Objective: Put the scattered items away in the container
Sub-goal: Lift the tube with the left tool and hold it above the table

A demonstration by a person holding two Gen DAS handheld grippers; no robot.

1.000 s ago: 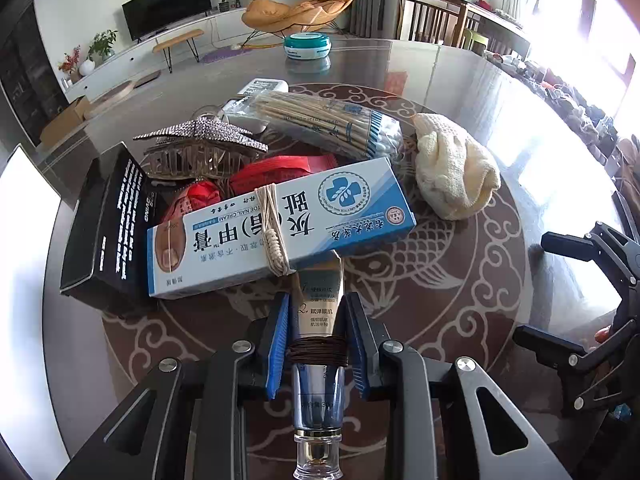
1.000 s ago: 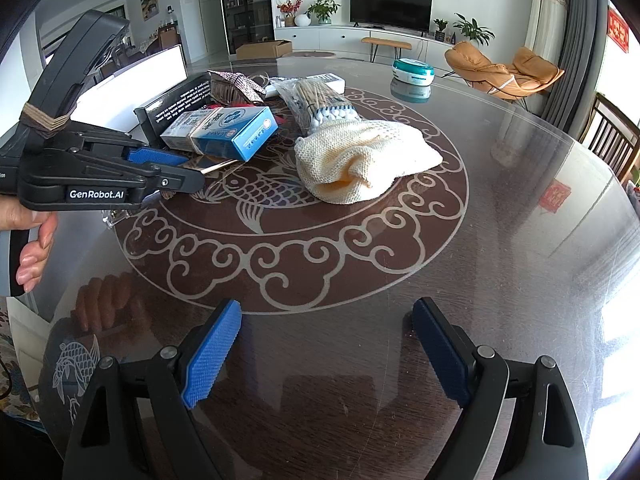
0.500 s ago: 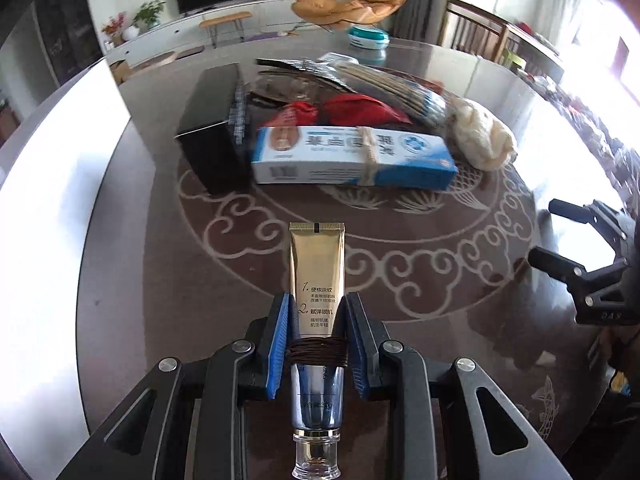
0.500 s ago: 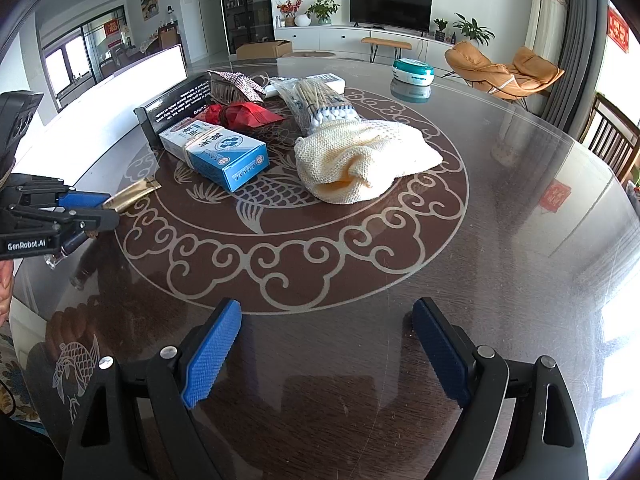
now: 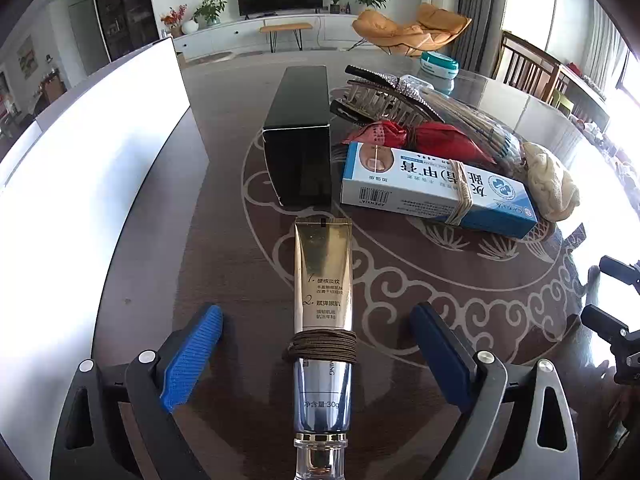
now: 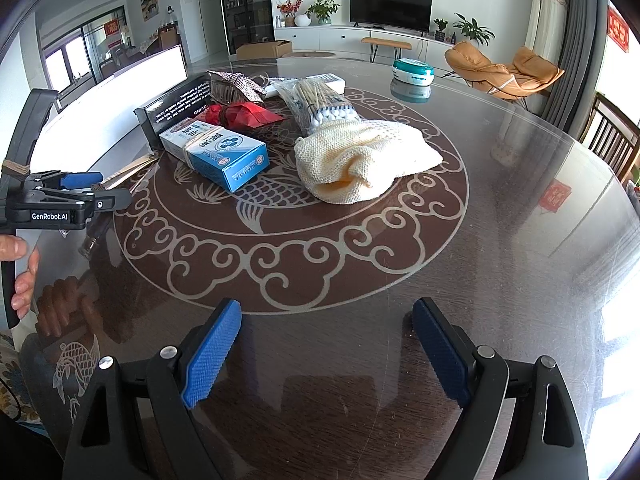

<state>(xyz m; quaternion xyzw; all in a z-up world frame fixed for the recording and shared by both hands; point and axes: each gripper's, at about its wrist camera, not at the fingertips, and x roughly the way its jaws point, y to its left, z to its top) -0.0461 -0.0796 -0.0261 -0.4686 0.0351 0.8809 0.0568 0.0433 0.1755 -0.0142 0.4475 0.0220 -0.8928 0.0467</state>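
1. Two claws are in play, and both stand spread. My left gripper (image 5: pixel 316 354) has just been opening its jaws, with the gold tube (image 5: pixel 323 280) lying between them but touched by neither blue pad.
2. That tube, bound round its middle with brown cord, lies flat on the glass table (image 6: pixel 460 280), its crimped end pointing at the black box (image 5: pixel 300 136) just beyond it.
3. Beside the black box sit the rest of the scattered things: the blue-and-white carton (image 5: pixel 436 190) tied with string, red wrappers (image 5: pixel 416 136) behind it, a jewelled hair claw (image 5: pixel 380 96), a bag of cotton swabs (image 6: pixel 320 104) and a cream knitted cloth (image 6: pixel 360 160).
4. My right gripper (image 6: pixel 326 354) hangs released over bare table, well apart from the pile, holding nothing.
5. I judge the step in hand to be a put-down of the tube near the pile. Which thing is the container I cannot tell for sure; the black box is my best guess, and its near end looks closed.
6. The next move, as I read it, calls for drawing my left claw back clear of the tube without nudging it, then finding the box's opening or reaching for another item.
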